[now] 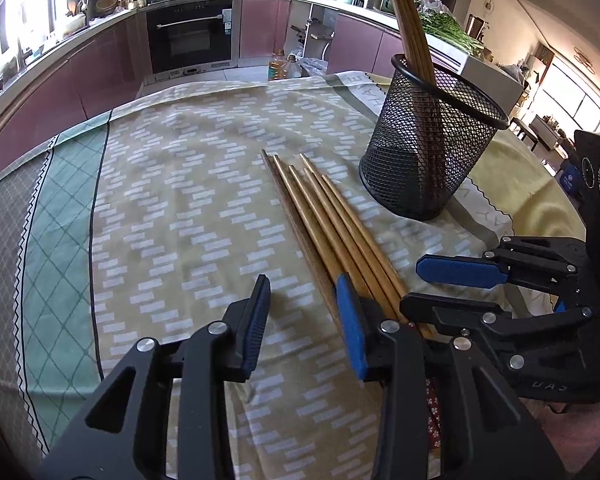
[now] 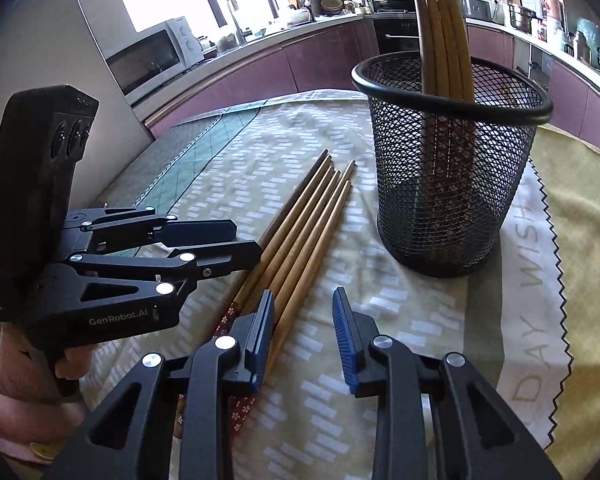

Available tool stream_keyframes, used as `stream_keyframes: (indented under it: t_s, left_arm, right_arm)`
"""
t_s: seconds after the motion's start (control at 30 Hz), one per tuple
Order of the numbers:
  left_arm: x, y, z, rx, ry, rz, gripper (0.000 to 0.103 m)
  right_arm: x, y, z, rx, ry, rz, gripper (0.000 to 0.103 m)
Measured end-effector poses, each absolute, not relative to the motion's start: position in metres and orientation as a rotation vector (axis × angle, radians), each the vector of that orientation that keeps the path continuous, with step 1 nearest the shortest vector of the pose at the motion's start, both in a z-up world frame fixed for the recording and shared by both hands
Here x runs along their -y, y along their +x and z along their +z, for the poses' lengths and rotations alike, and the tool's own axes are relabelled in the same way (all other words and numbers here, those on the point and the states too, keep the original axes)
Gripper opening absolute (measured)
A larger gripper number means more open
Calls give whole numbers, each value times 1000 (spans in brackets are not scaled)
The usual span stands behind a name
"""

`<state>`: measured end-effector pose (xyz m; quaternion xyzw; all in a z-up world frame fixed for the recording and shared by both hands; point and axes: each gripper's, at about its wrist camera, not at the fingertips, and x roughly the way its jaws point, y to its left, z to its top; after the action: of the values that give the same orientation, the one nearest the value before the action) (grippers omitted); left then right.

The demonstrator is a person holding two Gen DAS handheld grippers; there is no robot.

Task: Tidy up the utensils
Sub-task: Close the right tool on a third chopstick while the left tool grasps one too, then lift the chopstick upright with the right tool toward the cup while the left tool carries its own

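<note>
Five round wooden chopsticks (image 1: 332, 224) lie side by side on the patterned tablecloth (image 1: 172, 208), beside a black wire-mesh cup (image 1: 432, 140) holding more. Left gripper (image 1: 304, 320) and right gripper (image 2: 304, 340), marked "GenRobot.AI", stand partly open, ribbed blue pads gripping nothing.

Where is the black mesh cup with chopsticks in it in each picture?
Left wrist view: the black mesh cup stands in the upper right, beyond the far ends of the loose chopsticks.
Right wrist view: the cup stands right of centre, to the right of the loose chopsticks.
Shared landmark: the bundle of loose chopsticks lying on the patterned tablecloth.
</note>
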<state>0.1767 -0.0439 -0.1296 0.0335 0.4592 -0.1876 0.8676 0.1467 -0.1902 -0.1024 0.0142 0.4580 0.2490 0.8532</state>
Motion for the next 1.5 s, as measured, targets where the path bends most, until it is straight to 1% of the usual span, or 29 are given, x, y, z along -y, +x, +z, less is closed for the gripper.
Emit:
stream_keyframes:
  t_s: [0.07, 0.13, 0.2, 0.27, 0.37, 0.47, 0.57, 0.63, 0.7, 0.77, 0.97, 1.2, 1.5]
  left_arm:
    - [43, 176, -130, -961, 78, -388, 34]
    - [42, 175, -131, -962, 84, -385, 32]
    - [39, 174, -130, -964, 88, -382, 31]
    - [37, 173, -129, -975, 88, -379, 30]
    - [36, 175, -128, -982, 90, -382, 32]
    - [40, 182, -129, -983, 111, -373, 32]
    - [45, 190, -131, -985, 128, -365, 31]
    - [47, 194, -131, -983, 135, -352, 28]
    - [49, 196, -131, -980, 132, -341, 19]
    - [49, 196, -131, -979, 112, -343, 13]
    - [41, 187, -131, -969, 46, -334, 8]
    - [35, 164, -118, -935, 23, -379, 8]
    - [42, 160, -132, -1004, 57, -444, 8]
  right_arm:
    - [190, 148, -102, -967, 23, 517, 24]
    - [192, 149, -103, -971, 22, 513, 24]
    - [194, 149, -102, -976, 10, 502, 21]
    - [194, 148, -102, -979, -2, 495, 21]
    - [189, 150, -102, -981, -28, 486, 21]
    - [182, 155, -103, -977, -43, 469, 21]
    - [179, 160, -104, -974, -34, 459, 20]
    - [179, 164, -105, -971, -22, 448, 16]
    - [181, 166, -106, -971, -4, 441, 12]
    - [185, 165, -106, -973, 22, 442, 9]
    - [197, 162, -105, -978, 97, 444, 6]
    - [198, 150, -93, -944, 102, 513, 6]
    - [186, 150, -101, -985, 50, 535, 6]
